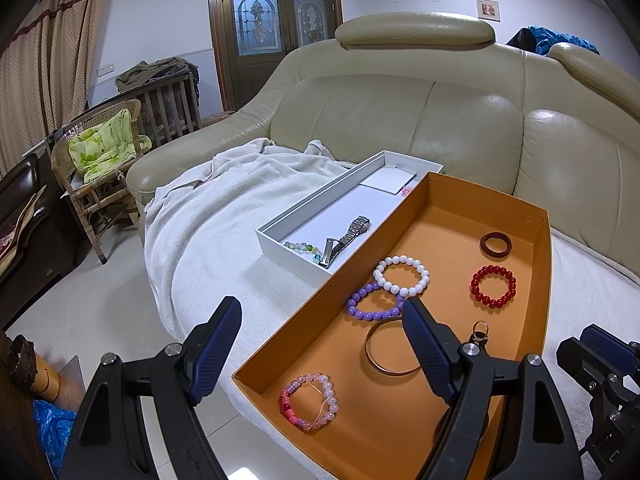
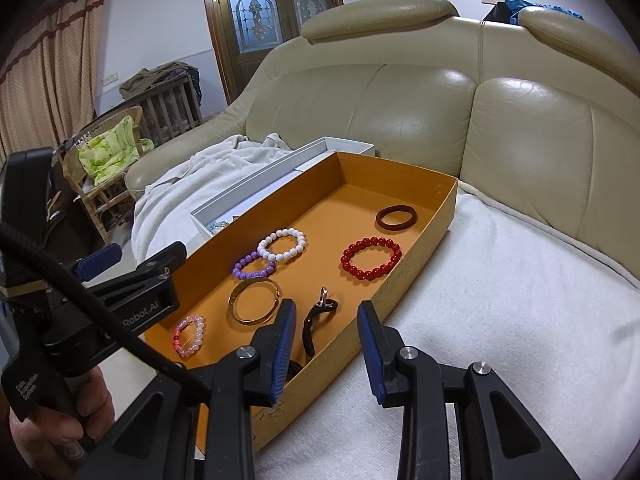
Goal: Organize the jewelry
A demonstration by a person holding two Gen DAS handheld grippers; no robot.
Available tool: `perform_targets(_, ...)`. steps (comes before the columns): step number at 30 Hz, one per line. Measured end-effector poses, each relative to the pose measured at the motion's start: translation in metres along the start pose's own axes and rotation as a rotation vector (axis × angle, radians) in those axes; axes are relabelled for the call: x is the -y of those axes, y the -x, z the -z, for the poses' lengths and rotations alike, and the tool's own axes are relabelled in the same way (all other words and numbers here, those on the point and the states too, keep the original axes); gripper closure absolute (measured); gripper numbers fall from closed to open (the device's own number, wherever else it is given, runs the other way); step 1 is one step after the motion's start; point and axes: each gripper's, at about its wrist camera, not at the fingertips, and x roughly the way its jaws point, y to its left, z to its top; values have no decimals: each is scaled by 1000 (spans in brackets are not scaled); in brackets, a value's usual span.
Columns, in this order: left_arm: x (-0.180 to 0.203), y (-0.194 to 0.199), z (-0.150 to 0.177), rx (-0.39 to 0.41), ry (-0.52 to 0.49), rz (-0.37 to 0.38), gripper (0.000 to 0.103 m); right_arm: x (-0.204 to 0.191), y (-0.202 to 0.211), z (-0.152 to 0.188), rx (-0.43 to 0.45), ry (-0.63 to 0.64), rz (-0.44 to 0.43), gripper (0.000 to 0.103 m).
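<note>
Orange cardboard forms the shallow tray (image 1: 424, 196) that sits on a white towel (image 1: 224, 216) spread over the seat of a beige leather sofa (image 1: 400, 120), and most of the jewelry lies loose on its floor. At the far end a dark red bangle (image 1: 495, 244) lies near a red bead bracelet (image 1: 493, 286). Toward the middle, a white bead bracelet (image 1: 401, 275) touches a purple bead bracelet (image 1: 374, 301), and just nearer than those lies a gold bangle (image 1: 390, 347). A pink bead bracelet (image 1: 309, 401) rests near the tray's near left corner, and a small ring (image 1: 480, 329) sits beside the gold bangle. In the right wrist view a dark brown strap-like piece (image 2: 314, 326) curls near the tray's right wall. Just beside the tray's left wall stands a narrow white box (image 1: 320, 216) holding a metal watch (image 1: 346, 238) and a strand of pale green and blue beads (image 1: 302, 248). The left tongs (image 1: 320, 354) hang wide open and empty, one finger over the towel, the other over the tray. The right tongs (image 2: 326, 348) stand partly open, gripping nothing, straddling the tray's near right wall. A hand (image 2: 52, 424) grips the left tool's handle.
</note>
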Motion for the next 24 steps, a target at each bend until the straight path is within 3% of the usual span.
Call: perform_targets(24,-13,-1,1,0,12,-10,20,-13,-13,-3,-12,8,-9,67)
